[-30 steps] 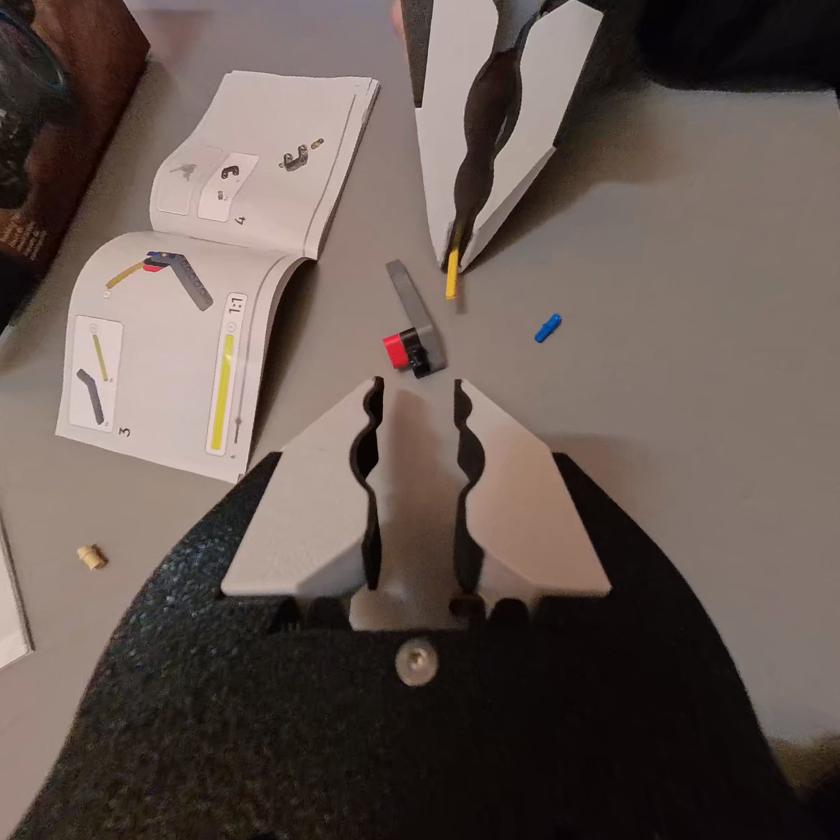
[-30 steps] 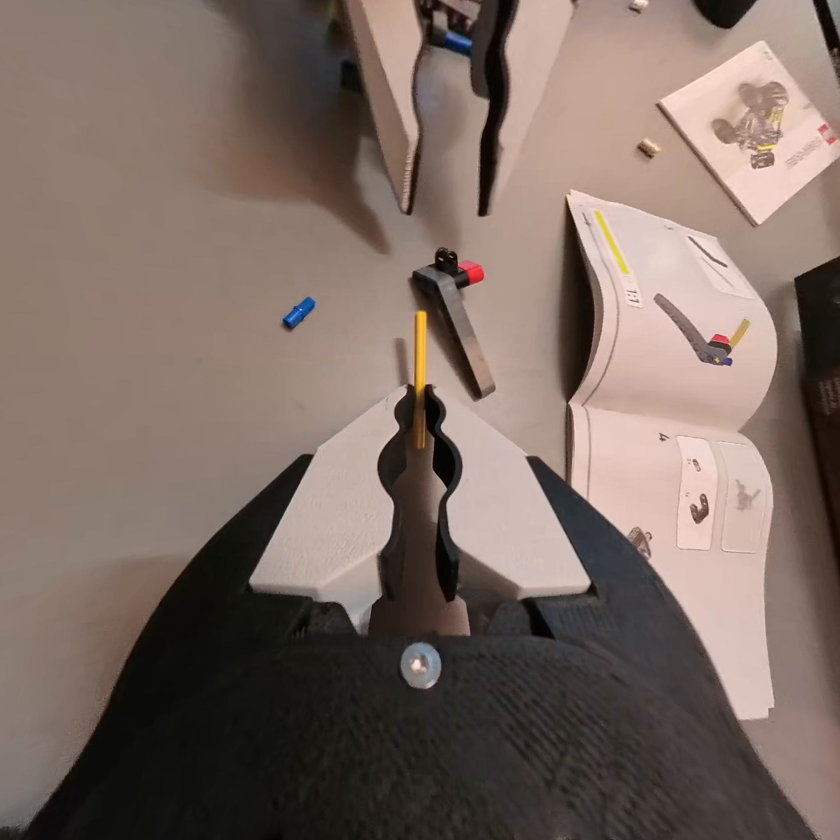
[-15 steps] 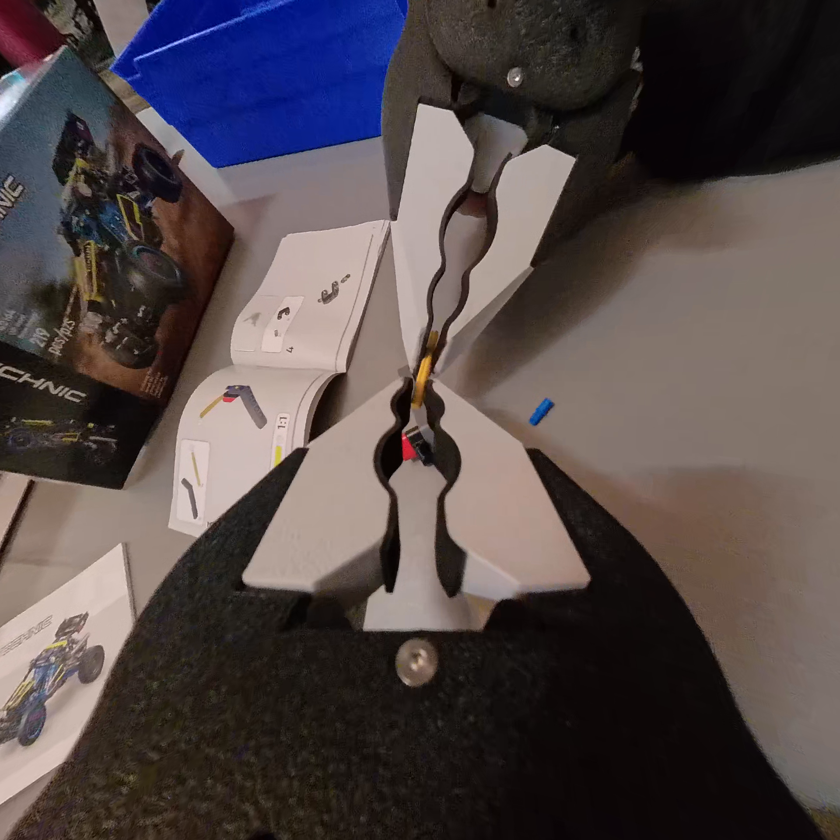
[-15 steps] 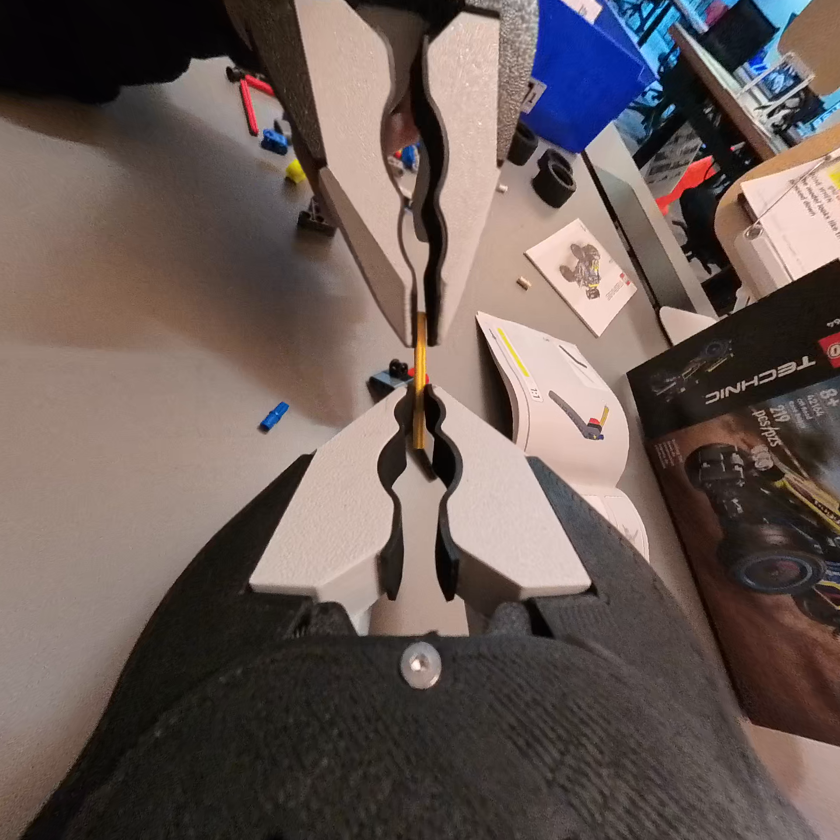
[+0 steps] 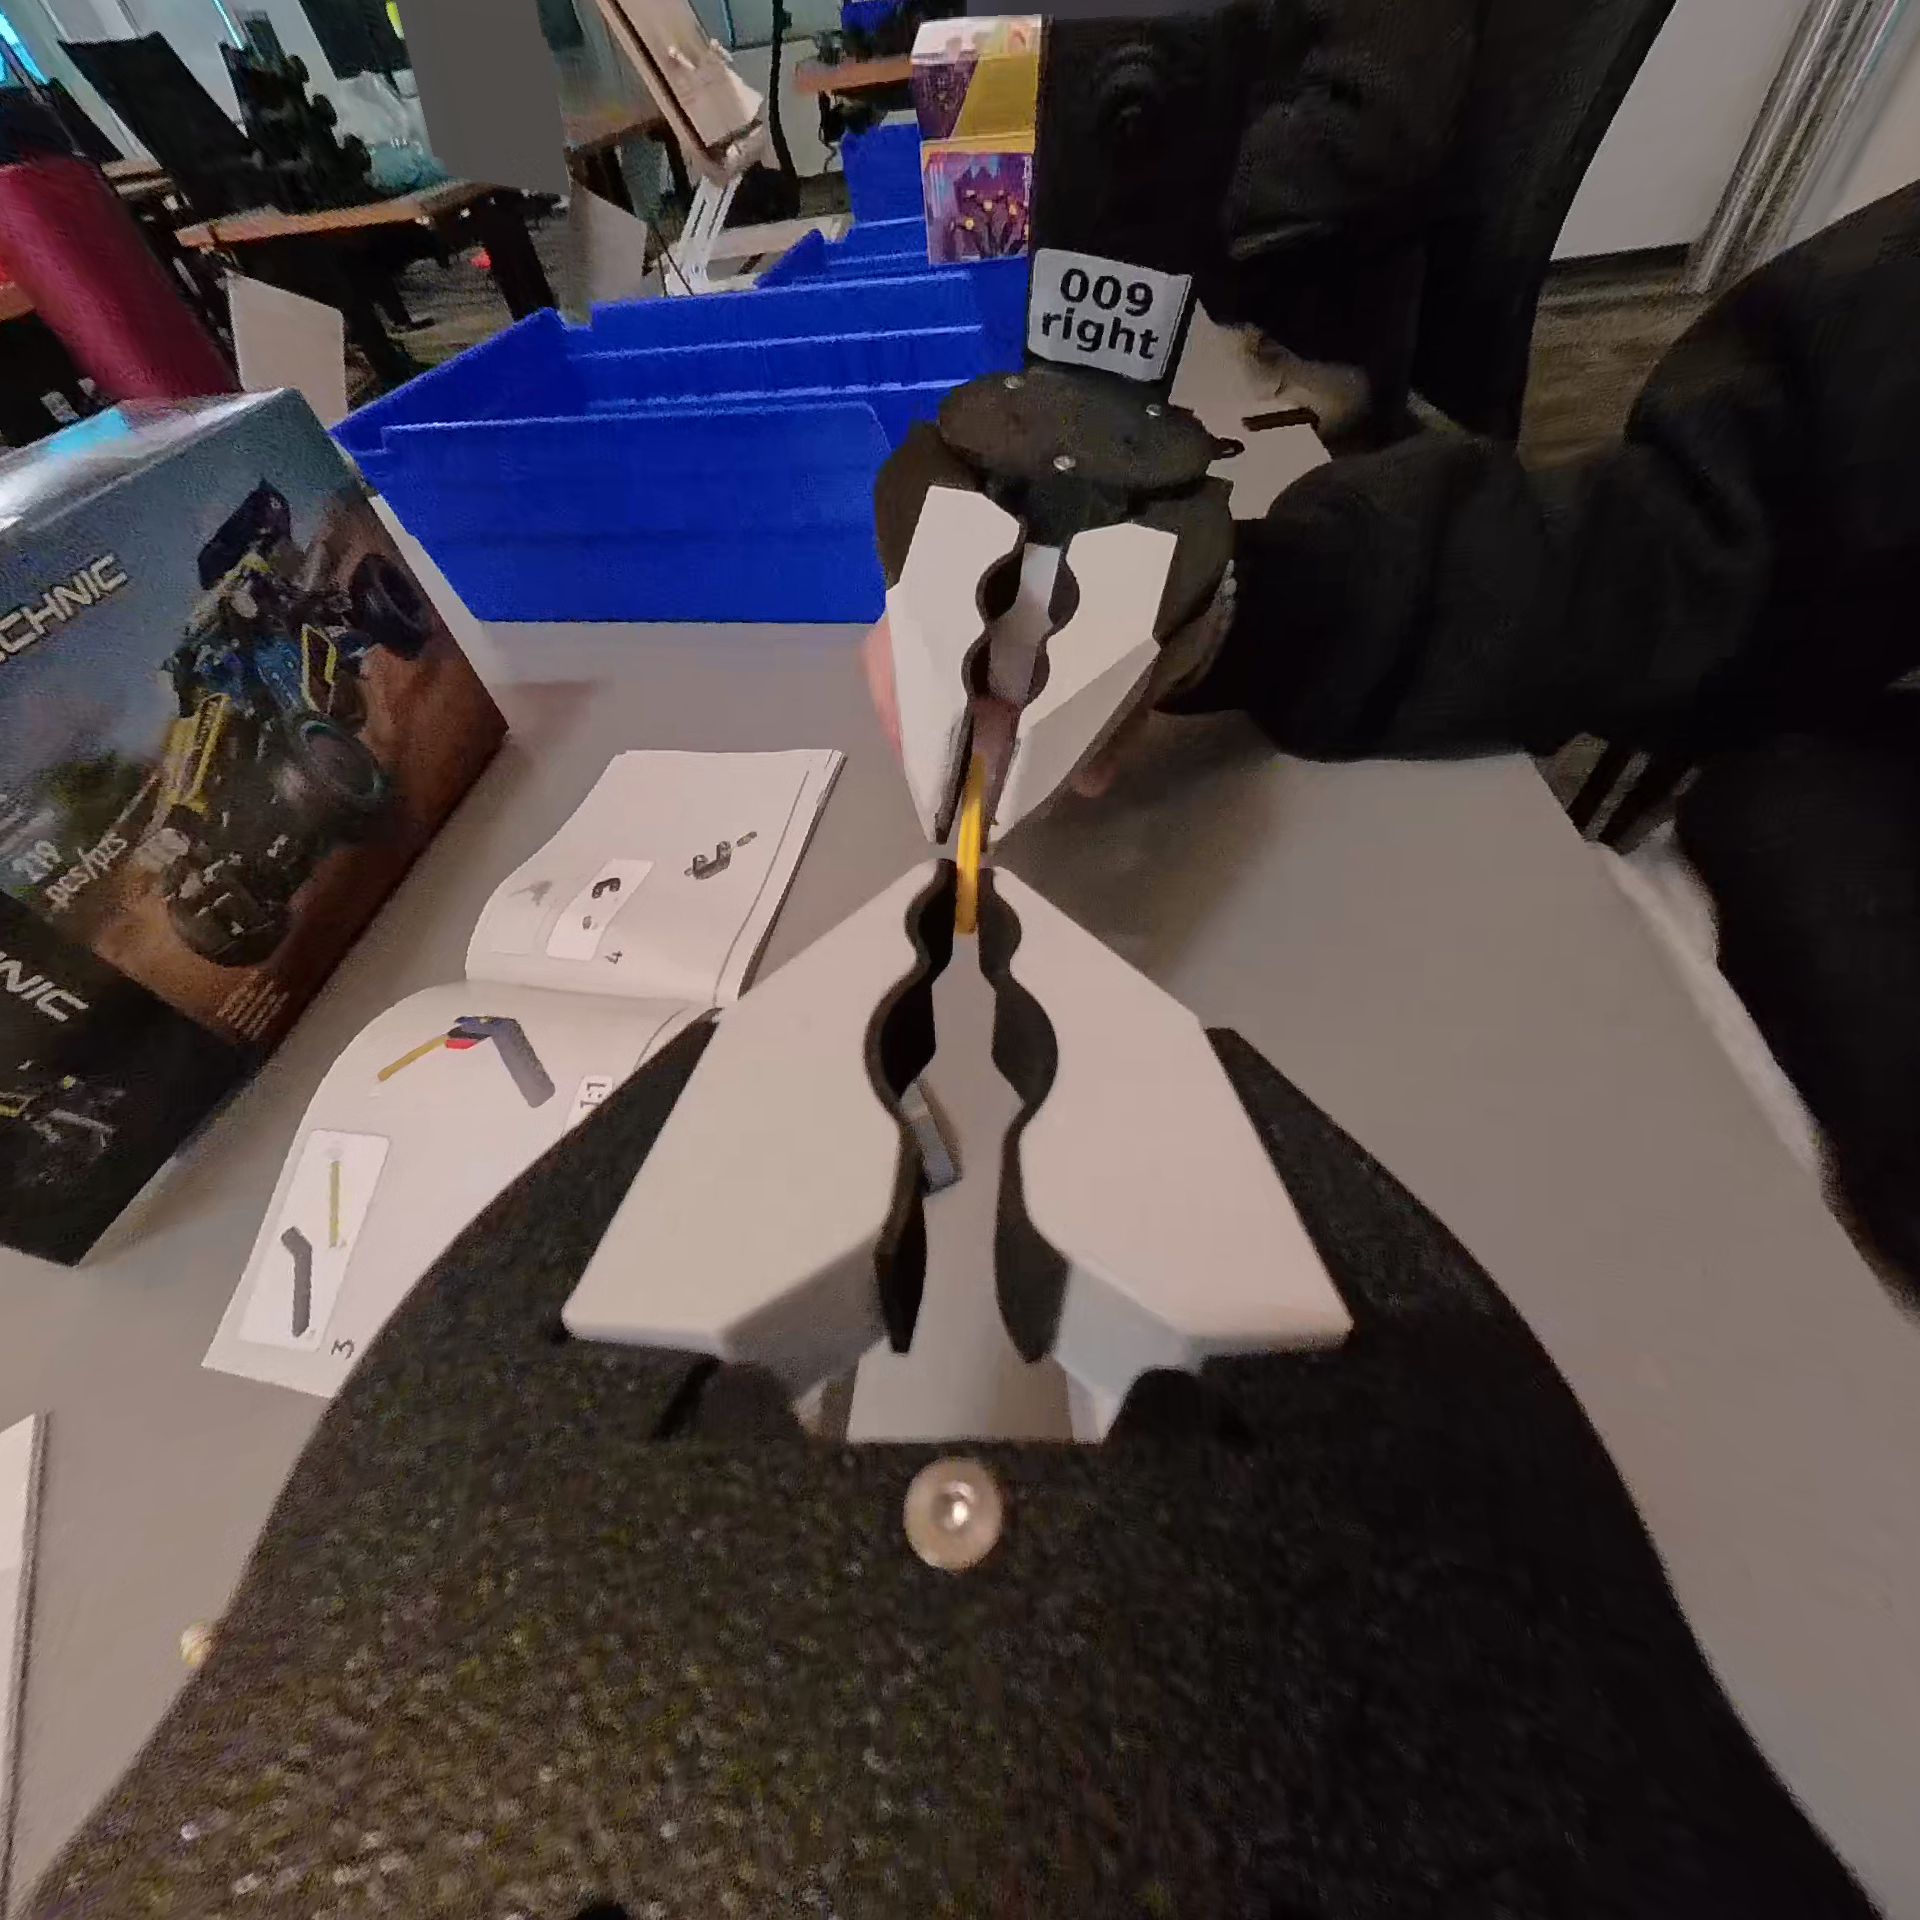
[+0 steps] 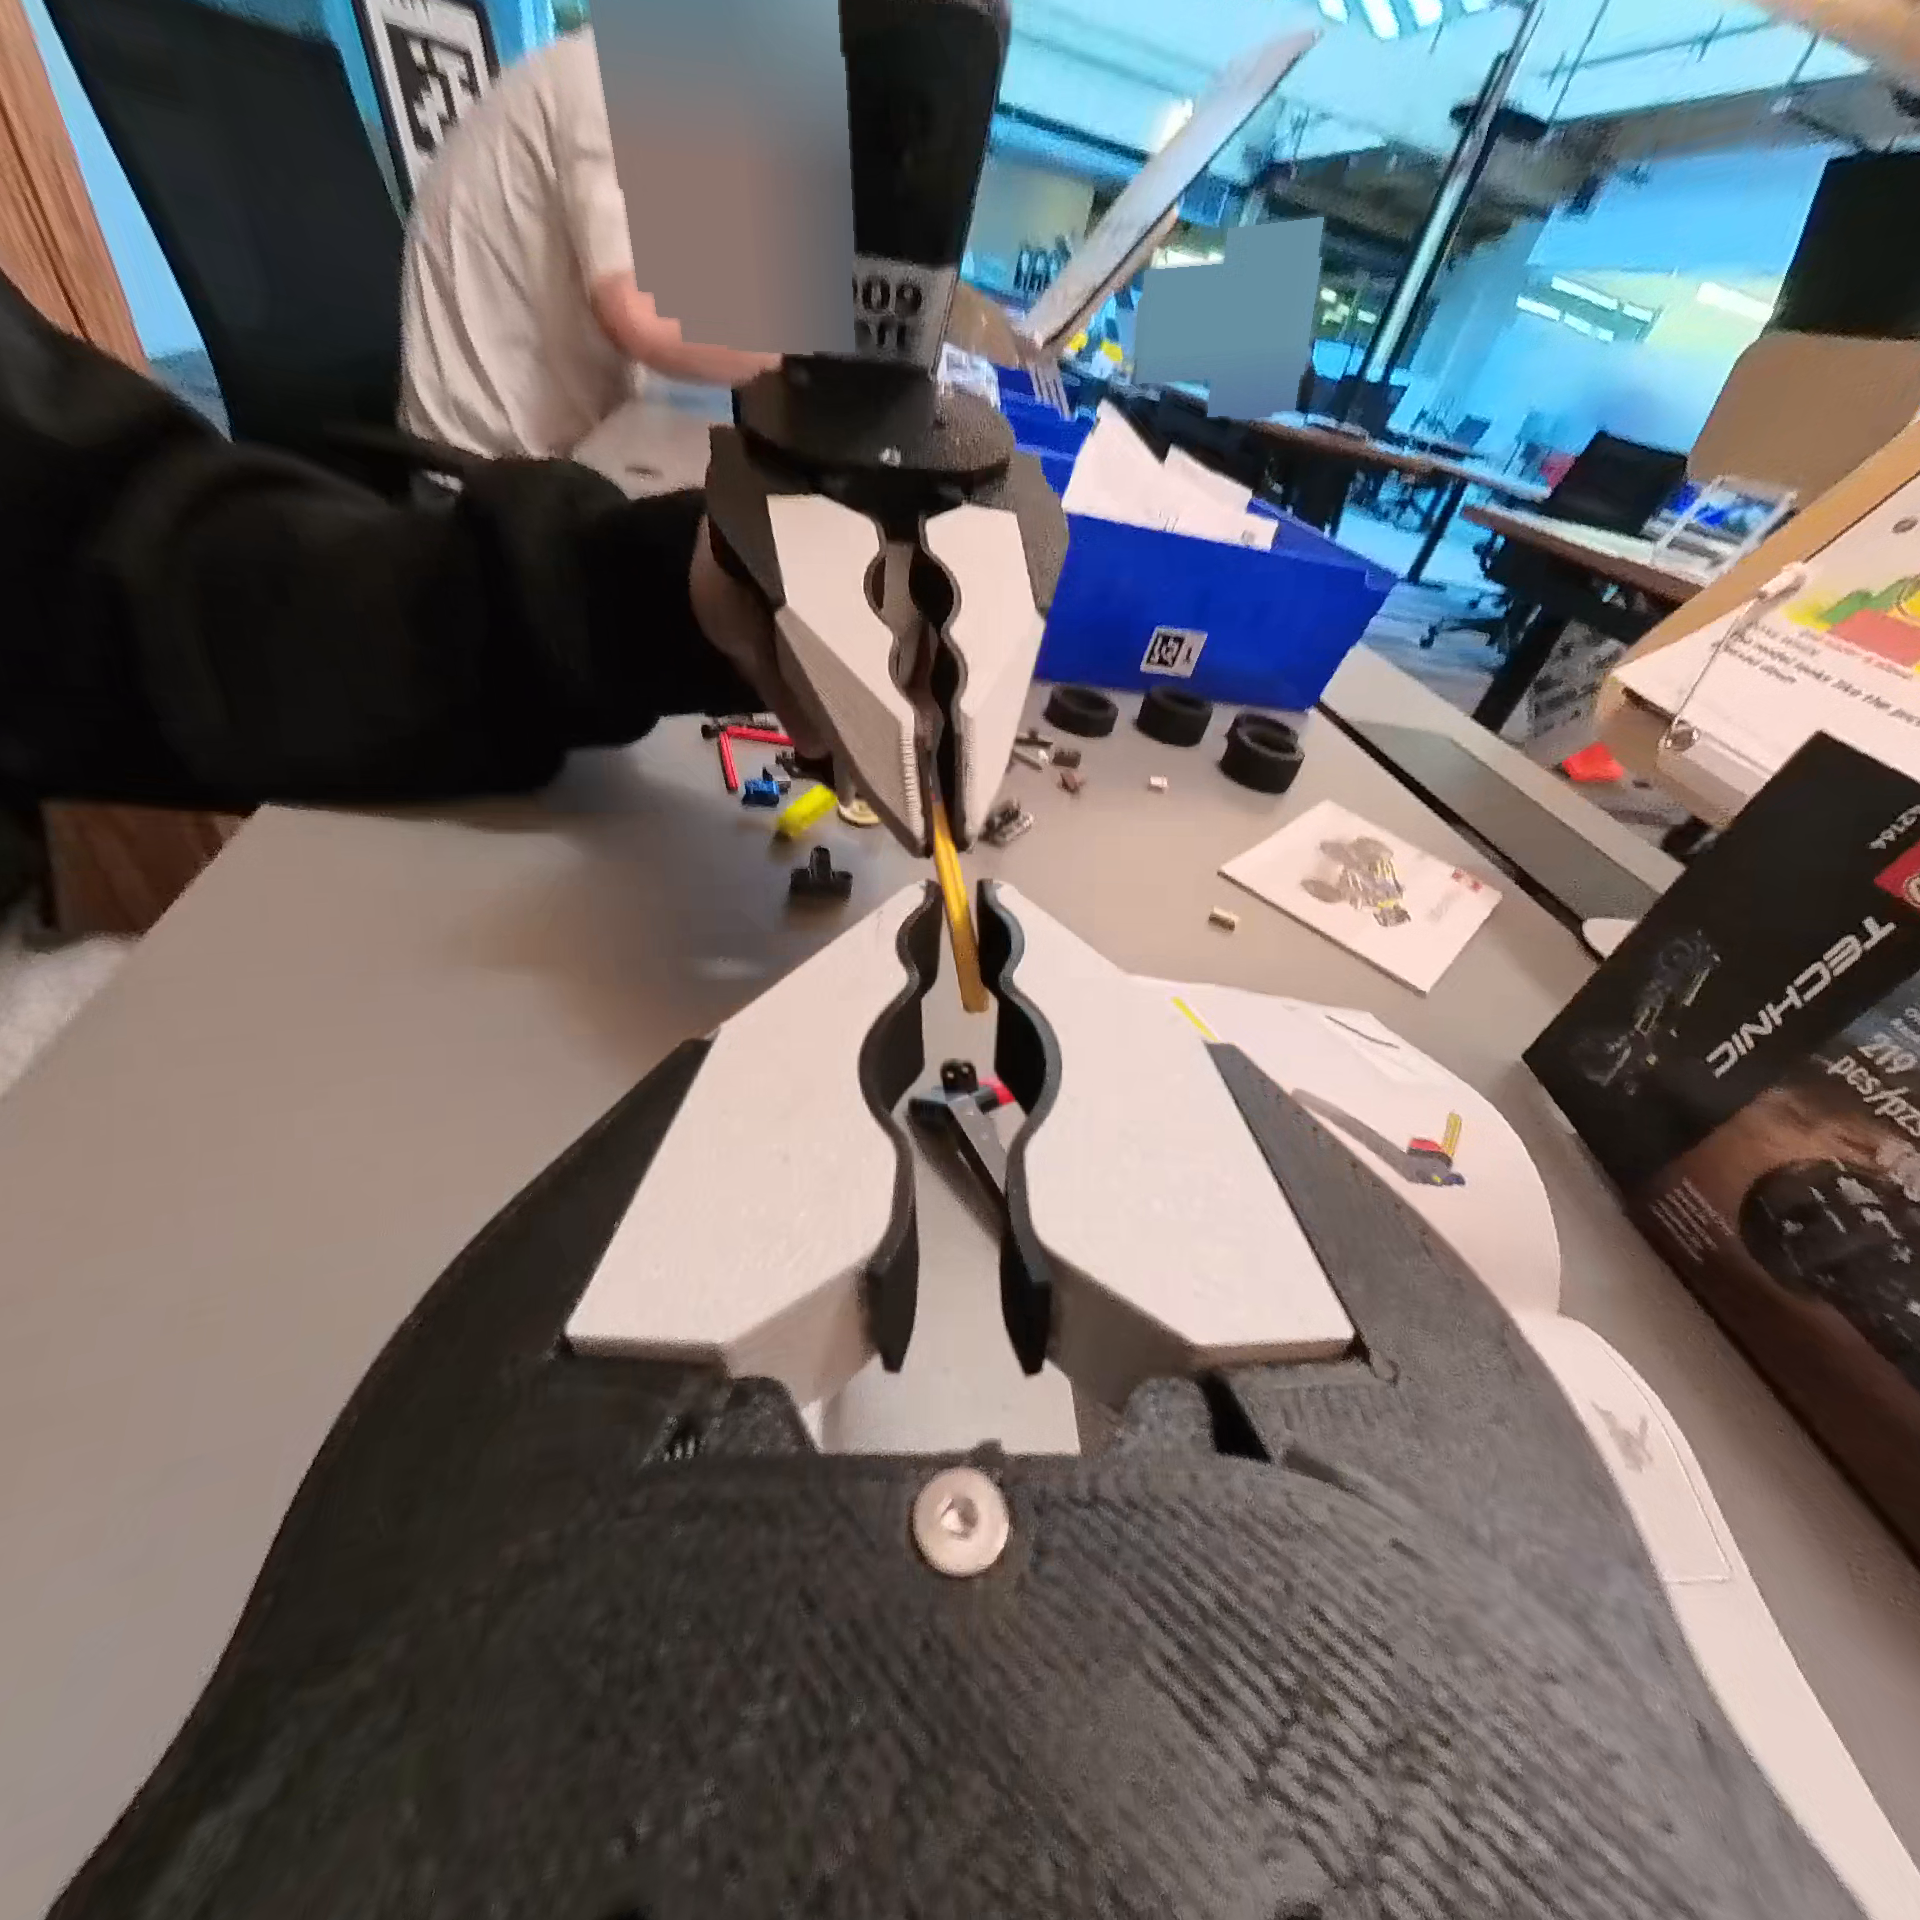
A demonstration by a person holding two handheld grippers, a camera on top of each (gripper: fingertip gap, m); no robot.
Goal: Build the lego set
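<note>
A thin yellow axle [image 5: 969, 862] is held in the air between both grippers, tip to tip. My left gripper [image 5: 964, 883] is shut on its near end. My right gripper [image 6: 954, 909] is shut on the other end, and the axle [image 6: 961, 956] runs slanted between its pads. Each gripper faces the other: the right one shows in the left wrist view [image 5: 968, 826] and the left one in the right wrist view [image 6: 940, 831]. A grey angled beam with red and black parts [image 6: 966, 1132] lies on the table below, seen through the jaws.
An open instruction booklet [image 5: 582, 997] and the set's box [image 5: 208, 727] lie on one side of the table. Blue bins [image 5: 675, 488] stand at the far edge. Black tyres [image 6: 1174, 717], loose small parts [image 6: 800, 810] and a leaflet [image 6: 1361, 904] lie beyond. Less than 4 cm separates the two grippers' tips.
A second ago my left gripper was open above the grey beam. It then shut on the axle held by the right gripper. Both grippers have since risen and tilted up from the table.
</note>
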